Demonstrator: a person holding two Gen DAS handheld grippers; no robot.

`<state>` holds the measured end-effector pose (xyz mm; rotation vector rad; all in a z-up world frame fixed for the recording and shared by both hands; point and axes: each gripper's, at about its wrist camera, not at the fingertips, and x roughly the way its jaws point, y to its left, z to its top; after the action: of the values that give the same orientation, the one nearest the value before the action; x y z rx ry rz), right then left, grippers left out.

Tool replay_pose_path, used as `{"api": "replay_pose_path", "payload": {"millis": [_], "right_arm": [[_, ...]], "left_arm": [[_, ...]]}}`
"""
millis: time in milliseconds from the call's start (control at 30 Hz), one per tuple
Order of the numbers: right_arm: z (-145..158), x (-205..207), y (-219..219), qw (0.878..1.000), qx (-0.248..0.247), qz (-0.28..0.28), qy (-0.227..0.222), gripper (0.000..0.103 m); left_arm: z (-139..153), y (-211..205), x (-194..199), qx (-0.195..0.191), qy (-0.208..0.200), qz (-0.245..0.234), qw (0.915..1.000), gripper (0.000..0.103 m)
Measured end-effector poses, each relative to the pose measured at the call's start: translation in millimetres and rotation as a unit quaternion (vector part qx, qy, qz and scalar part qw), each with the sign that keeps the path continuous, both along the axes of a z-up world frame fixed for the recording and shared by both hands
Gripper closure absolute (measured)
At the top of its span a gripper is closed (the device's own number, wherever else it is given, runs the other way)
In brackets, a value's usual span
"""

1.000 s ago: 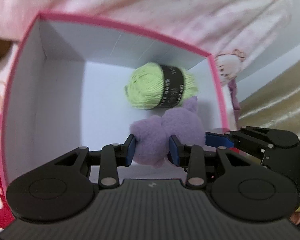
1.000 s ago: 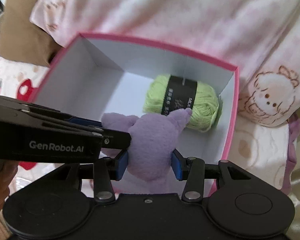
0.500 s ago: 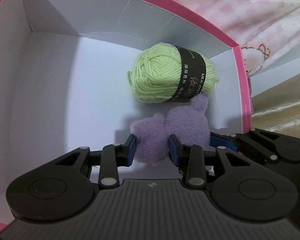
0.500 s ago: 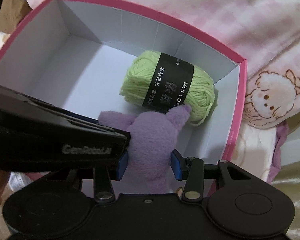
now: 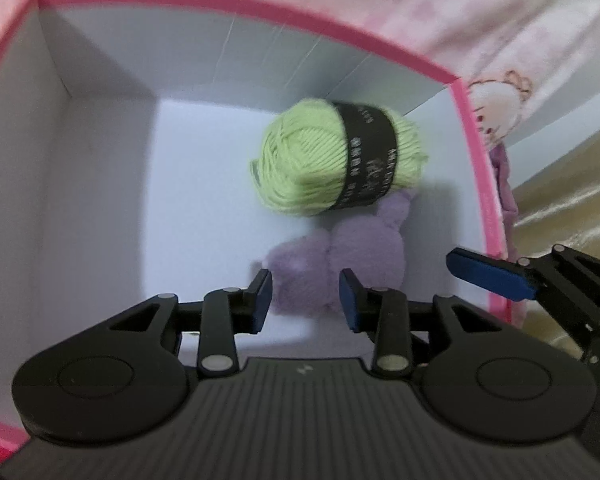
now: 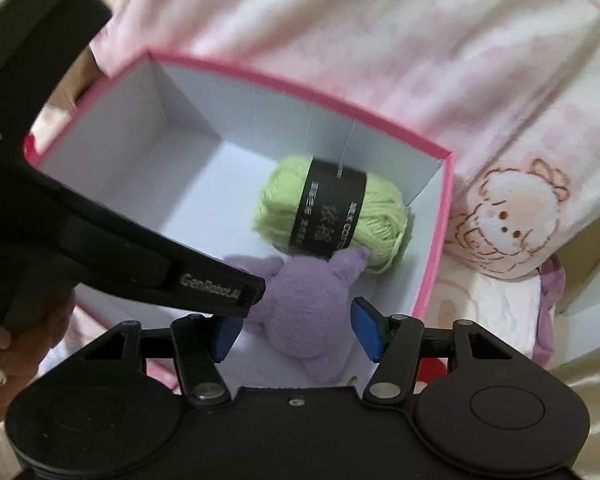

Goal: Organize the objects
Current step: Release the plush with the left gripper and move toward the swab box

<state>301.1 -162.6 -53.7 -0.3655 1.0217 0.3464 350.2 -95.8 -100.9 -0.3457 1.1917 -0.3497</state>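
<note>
A purple plush toy [image 5: 332,264] lies on the floor of a pink-rimmed white box [image 5: 260,8], one ear touching a green yarn ball [image 5: 340,160] with a black label. My left gripper [image 5: 304,300] is open above the toy's near end, its pads apart from the plush. My right gripper [image 6: 296,330] is open, its blue pads clear of the toy [image 6: 308,300] on both sides. The yarn ball [image 6: 332,212] sits in the box's [image 6: 300,88] far right corner. The left gripper's body crosses the right wrist view at left.
A pink and white blanket with a cartoon print [image 6: 504,224] lies behind and to the right of the box. Gold fabric [image 5: 572,200] shows at the right. The box's left half [image 5: 100,200] holds nothing.
Both grippers have opened and let go of the purple plush toy, which now lies in the box. Both have pulled back and up a little.
</note>
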Motion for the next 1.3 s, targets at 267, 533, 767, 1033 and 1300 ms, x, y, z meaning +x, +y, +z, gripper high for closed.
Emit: {"api": "replay_pose_path", "payload": {"millis": [267,533,767,1033,1300], "right_arm": [[48.4,-40.1,-18.0,0.996,0.089,0.004,-0.031,0.039],[89.8,-91.4,-18.0,0.988,0.150,0.025,-0.026,0.039],[112.8,-127.0,-5.9,0.984,0.166,0.061,-0.017,0.039],[116.8,-159.4,22.7,0.979,0.167,0.114,0.008,0.038],[93.8,-189.5,67.2,0.968,0.165,0.183,0.046,0.038]], "left_arm": [[56.1,15.0,-27.5,0.018,-0.029,-0.046,0.9984,0.062],[112.5,55.9,-88.3,0.055,-0.044,-0.077,0.9945,0.053],[130.5,88.1,-127.1,0.038,-0.025,-0.084,0.9954,0.049],[133.7,119.6,-164.9,0.063,-0.041,-0.075,0.9943,0.046],[121.9,150.3,-198.2,0.066,-0.041,-0.037,0.9963,0.045]]}}
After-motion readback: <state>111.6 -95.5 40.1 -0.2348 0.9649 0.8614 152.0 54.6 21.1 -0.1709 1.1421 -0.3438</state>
